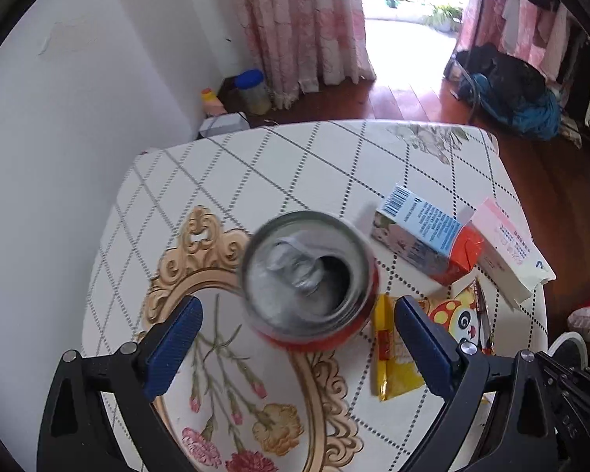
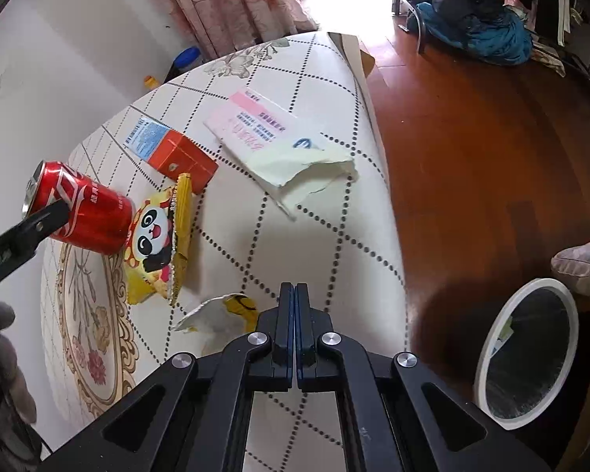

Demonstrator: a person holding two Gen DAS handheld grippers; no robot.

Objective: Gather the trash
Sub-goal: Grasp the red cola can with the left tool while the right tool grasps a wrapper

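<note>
A red soda can [image 1: 310,279] stands upright on the table, its opened top towards me. My left gripper [image 1: 297,332] is open, its blue pads either side of the can, not touching. In the right wrist view the can [image 2: 86,212] shows with a left finger [image 2: 47,220] beside it. A yellow panda snack wrapper [image 2: 157,240] lies beside the can, also in the left wrist view [image 1: 397,354]. An orange-blue carton [image 2: 177,153], a pink-white torn packet [image 2: 271,137] and a torn yellow-white scrap [image 2: 220,314] lie on the table. My right gripper [image 2: 295,295] is shut and empty above the table's near edge.
The table [image 2: 314,236] has a quilted white cloth with a floral gold-framed pattern. A white-rimmed round bin [image 2: 527,354] stands on the wooden floor to the right. A pile of dark and blue clothes [image 2: 472,11] lies far right. Pink curtains and jars stand by the wall.
</note>
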